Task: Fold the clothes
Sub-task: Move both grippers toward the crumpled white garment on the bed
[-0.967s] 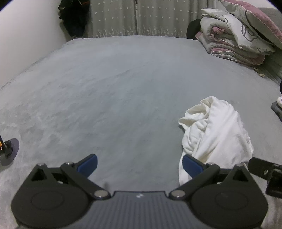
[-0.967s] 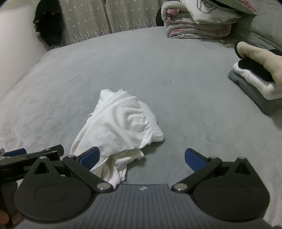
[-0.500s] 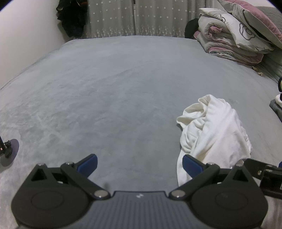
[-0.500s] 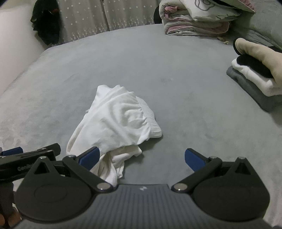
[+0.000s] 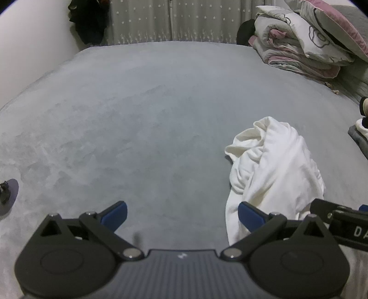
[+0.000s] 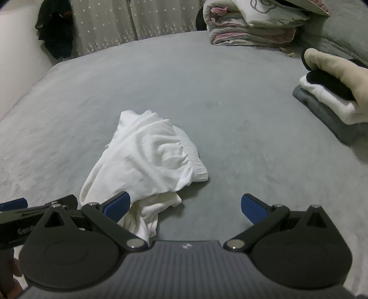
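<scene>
Both claws, my left claw [image 5: 181, 215] and my right claw [image 6: 185, 207], are spread wide and hold nothing, low over the bed [image 5: 149, 110], because the crumpled white garment [image 6: 149, 156] lies unfolded between them, apart from the folded pile [image 6: 331, 105].

You face a wide bed under a grey plush cover [image 5: 147, 110], a white wall [image 5: 34, 43] on your left, star-dotted curtains [image 5: 161, 20] behind, dark clothing [image 5: 89, 20] hanging in the corner, folded quilts [image 5: 299, 53] stacked far right.
</scene>
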The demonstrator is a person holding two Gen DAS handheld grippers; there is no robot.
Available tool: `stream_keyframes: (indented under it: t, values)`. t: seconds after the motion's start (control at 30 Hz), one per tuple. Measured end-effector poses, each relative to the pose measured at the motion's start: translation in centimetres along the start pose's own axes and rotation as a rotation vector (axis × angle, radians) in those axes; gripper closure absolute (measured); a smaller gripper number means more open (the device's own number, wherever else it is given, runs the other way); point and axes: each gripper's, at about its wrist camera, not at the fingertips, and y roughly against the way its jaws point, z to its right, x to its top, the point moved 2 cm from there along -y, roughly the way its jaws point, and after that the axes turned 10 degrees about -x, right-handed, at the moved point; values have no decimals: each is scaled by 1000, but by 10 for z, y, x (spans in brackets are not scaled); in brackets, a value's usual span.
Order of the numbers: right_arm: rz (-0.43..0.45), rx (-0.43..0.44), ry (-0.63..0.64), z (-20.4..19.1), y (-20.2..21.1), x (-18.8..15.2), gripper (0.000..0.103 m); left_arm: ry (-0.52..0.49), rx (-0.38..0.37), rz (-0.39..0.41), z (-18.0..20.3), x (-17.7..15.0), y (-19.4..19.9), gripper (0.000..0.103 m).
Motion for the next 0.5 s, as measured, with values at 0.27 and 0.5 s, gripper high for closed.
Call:
stream_keyframes:
  t: [0.27, 0.5]
  values:
    - [-18, -3, -1, 1, -5, -1, 0, 11, -12, -32, 0, -1, -9, 0]
    - [-33, -3, 3, 3, -7, -1, 0, 5, -14, -51, 4, -3, -13, 0]
